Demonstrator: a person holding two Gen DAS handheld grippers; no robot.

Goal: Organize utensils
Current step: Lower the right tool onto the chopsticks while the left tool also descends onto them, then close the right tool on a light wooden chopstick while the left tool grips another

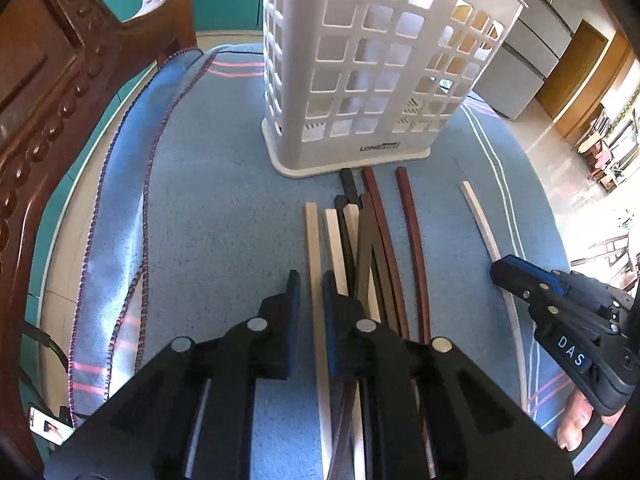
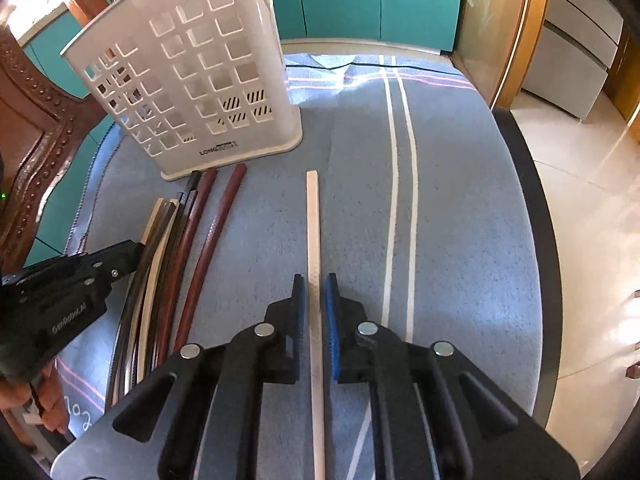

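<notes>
while chopsticks [image 1: 372, 248] lie outside, white holder [image 1: 372, 60] stands upright.

Chopsticks [image 2: 176, 264] lie before the holder [image 2: 192, 76], on the towel [image 2: 460, 220].

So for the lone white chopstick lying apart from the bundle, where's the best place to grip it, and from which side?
Grip the lone white chopstick around mid-shaft, coming straight down from above with a finger on each long side. It lies flat on the blue cloth, clear of the reddish-brown chopstick, so both flanks are free. The right gripper is already aligned along it, jaws open astride it.
</notes>
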